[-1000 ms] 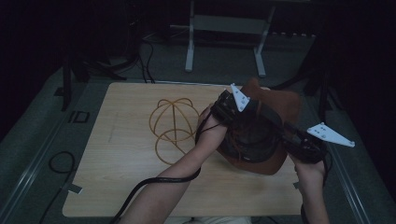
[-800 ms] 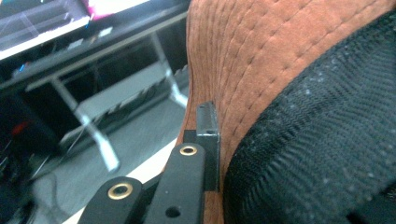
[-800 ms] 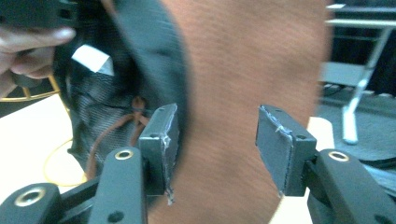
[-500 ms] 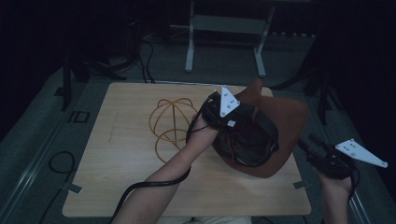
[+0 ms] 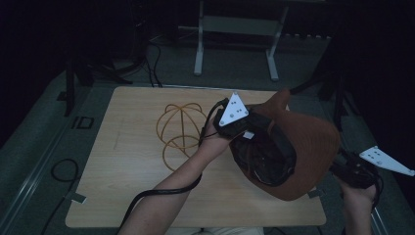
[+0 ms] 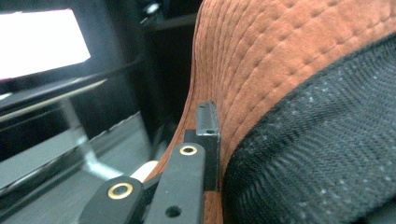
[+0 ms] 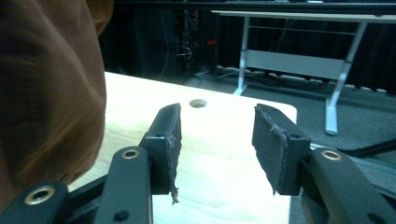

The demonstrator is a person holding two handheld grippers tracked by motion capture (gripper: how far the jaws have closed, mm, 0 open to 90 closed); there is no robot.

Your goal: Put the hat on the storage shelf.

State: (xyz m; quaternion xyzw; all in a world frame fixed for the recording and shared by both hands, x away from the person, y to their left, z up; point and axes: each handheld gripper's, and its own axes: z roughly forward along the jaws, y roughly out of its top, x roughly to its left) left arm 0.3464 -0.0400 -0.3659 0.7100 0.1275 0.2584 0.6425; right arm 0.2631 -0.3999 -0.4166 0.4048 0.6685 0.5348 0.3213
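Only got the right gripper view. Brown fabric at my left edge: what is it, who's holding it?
Observer: A brown hat. The left gripper is shut on its brim.
Operator: What's inside it?
Observer: A black mesh lining, turned toward the person.
Operator: Anything else on the table?
Observer: A yellow wire frame on the tabletop, left of the hat in the high view.
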